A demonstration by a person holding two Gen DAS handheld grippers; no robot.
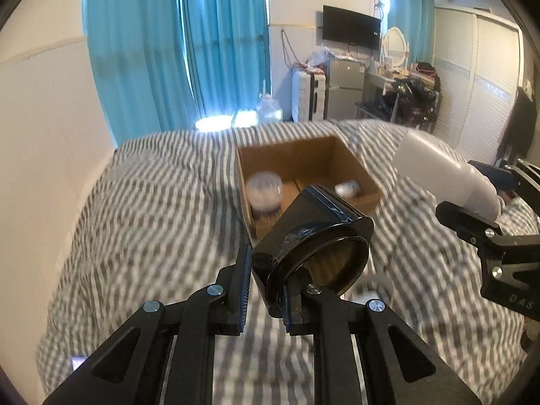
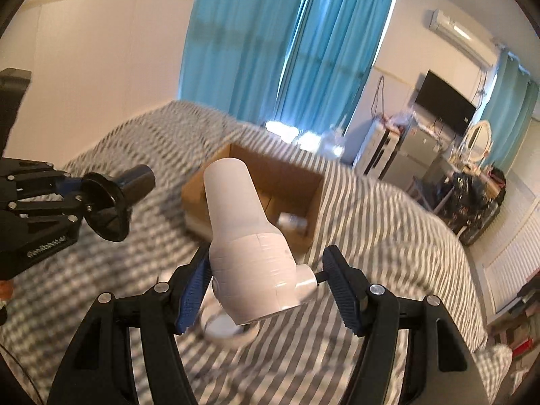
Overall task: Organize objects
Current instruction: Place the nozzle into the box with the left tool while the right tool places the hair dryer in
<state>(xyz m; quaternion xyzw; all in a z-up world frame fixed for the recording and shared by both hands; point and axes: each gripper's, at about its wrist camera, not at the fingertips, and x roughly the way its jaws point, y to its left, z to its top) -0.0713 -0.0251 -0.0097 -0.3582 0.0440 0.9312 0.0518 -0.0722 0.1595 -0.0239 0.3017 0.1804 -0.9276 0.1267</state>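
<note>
I'm carrying a black nozzle [image 1: 314, 236] clamped in the left gripper [image 1: 266, 290] and a white one [image 2: 249, 253] seemingly clamped in the right gripper [image 2: 266, 290], next lowering both into the box [image 1: 351, 162] mid-bed.

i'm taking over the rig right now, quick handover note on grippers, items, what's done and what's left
Left gripper: shut on the rim of the black nozzle, held above the bed.
Right gripper: shut on the white nozzle, also held in the air.
Box: open on the bed ahead of both grippers, with a clear tub and a small jar already inside.
Left to do: probably put both nozzles in the box. Something white lies on the bed under the right gripper; too blurred to name.
</note>
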